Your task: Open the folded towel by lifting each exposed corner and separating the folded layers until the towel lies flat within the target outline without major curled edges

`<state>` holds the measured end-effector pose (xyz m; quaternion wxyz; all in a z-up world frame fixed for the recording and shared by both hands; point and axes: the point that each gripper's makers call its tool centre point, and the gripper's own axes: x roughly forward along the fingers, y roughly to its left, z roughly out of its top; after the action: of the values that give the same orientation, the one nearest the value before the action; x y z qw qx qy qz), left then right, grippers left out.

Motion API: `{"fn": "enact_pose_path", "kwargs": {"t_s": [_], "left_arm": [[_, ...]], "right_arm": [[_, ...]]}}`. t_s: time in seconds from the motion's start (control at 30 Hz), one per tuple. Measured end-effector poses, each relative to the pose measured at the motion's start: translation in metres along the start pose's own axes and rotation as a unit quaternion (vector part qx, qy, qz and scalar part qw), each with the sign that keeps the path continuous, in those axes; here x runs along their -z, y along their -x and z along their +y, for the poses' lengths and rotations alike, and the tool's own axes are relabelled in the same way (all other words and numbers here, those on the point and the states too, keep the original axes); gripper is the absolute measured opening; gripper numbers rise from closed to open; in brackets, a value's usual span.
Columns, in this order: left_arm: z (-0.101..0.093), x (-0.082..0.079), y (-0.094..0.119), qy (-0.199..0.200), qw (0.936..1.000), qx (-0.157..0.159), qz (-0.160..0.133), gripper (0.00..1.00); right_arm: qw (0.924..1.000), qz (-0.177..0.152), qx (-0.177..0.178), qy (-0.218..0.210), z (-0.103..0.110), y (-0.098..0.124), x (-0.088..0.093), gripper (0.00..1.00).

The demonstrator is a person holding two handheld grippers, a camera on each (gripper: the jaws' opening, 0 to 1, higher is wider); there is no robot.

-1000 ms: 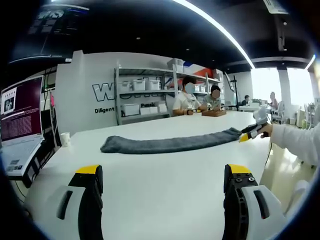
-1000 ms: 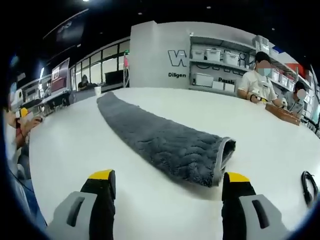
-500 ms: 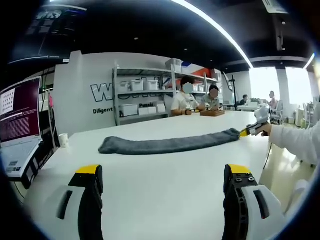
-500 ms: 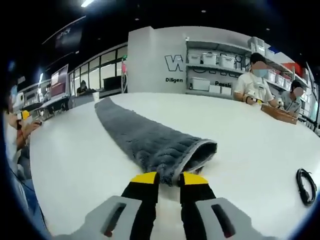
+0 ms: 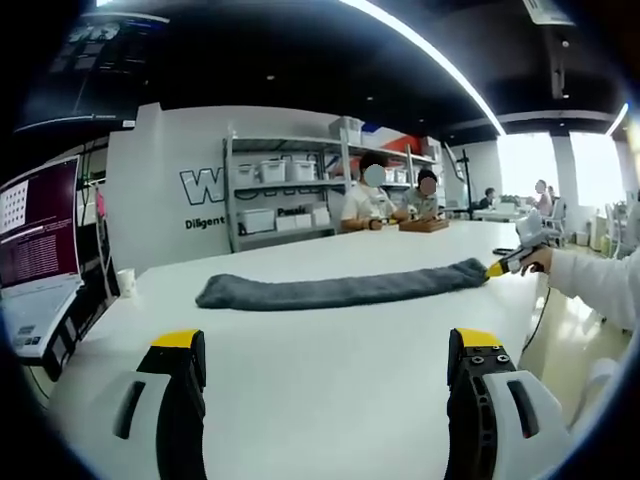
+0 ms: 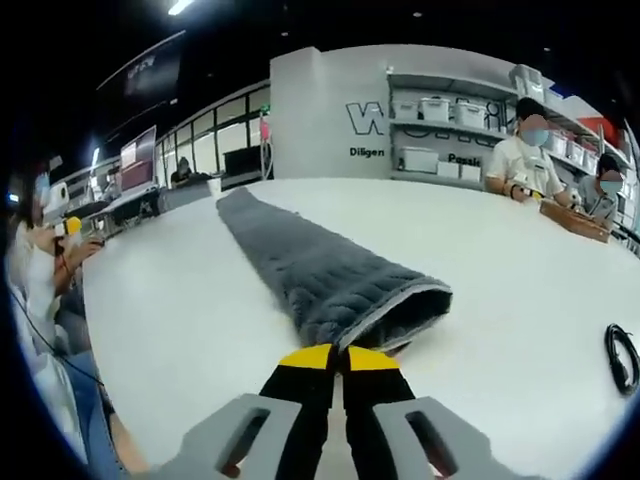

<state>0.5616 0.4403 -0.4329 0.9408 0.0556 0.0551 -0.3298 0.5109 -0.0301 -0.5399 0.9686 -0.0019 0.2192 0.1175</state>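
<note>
Grey towel [image 5: 335, 289] lies folded into a long narrow strip across the white table [image 5: 320, 390], still fully folded. In my left gripper view it runs left to right well ahead of my jaws; in my right gripper view [image 6: 330, 280] it runs away from me lengthwise, near end right at my jaw tips.

My right gripper [image 6: 338, 357]: yellow-tipped jaws pinched together on the near edge of the towel's end, at the lower layer. That end gapes open above the tips, so the pale hem and the dark inside of the fold show. My left gripper view shows the same gripper [image 5: 503, 265] at the towel's right end, hand and white sleeve [image 5: 595, 285] behind it.

My left gripper [image 5: 325, 345]: jaws spread wide, nothing between them, hovering above bare table, well apart from the towel.

Black cable [image 6: 620, 358] is coiled on the table right of the towel end. Laptop [image 5: 35, 250] sits at the table's left edge with a white cup [image 5: 127, 279] near it. Two people [image 5: 392, 198] are seated at the far side, in front of shelving with white bins [image 5: 285, 195].
</note>
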Motion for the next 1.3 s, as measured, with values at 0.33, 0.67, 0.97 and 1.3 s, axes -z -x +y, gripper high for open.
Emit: {"fn": "enact_pose_path", "kwargs": {"t_s": [0.33,0.67,0.97,1.3], "left_arm": [[-0.003,0.002,-0.003,-0.001,1.0000,0.003,0.005,1.00],[-0.004,0.003,-0.003,-0.001,1.0000,0.003,0.005,1.00],[-0.007,0.006,-0.004,-0.002,0.9999,0.006,0.010,1.00],[0.000,0.011,0.001,0.002,0.9999,-0.005,0.012,1.00]], "right_arm": [[0.9978,0.015,-0.057,0.032,0.072,0.009,0.012,0.00],[0.9940,-0.012,-0.108,0.013,0.141,0.020,0.006,0.00],[0.9854,-0.024,-0.169,0.005,0.240,0.002,0.009,0.00],[0.9759,-0.031,-0.213,0.039,0.328,-0.021,0.005,0.00]]}}
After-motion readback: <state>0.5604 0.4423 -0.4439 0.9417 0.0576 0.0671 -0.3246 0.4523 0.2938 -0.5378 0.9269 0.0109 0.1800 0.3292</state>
